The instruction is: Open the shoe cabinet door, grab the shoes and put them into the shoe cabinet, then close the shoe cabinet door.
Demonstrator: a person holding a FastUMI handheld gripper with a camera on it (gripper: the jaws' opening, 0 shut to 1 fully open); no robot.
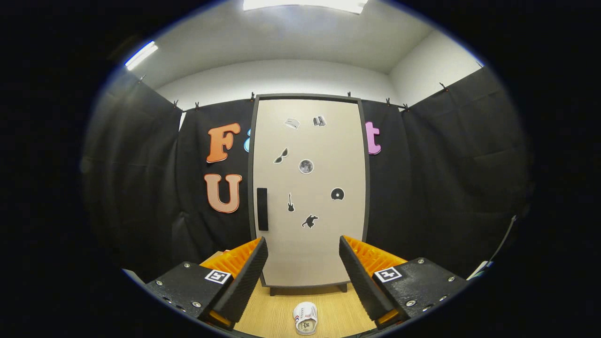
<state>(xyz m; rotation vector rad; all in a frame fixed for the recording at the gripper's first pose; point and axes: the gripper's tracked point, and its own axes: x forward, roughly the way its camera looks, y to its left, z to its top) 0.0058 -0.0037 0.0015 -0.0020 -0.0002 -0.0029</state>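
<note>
The shoe cabinet [310, 188] stands straight ahead against the black cloth wall, its tall beige door shut and dotted with small stickers. A dark vertical handle [262, 209] sits on the door's left side at mid height. One white shoe [305, 318] lies on the wooden floor in front of the cabinet, toe pointing toward me, low between my fingers. My gripper [304, 263] is open, fingers spread wide with nothing between them, still well short of the door.
Black cloth walls close in the booth on the left, right and behind the cabinet. The cabinet rests on short dark feet [343, 287] above the light wooden floor [277, 310]. A thin cable [504, 239] hangs down the right wall.
</note>
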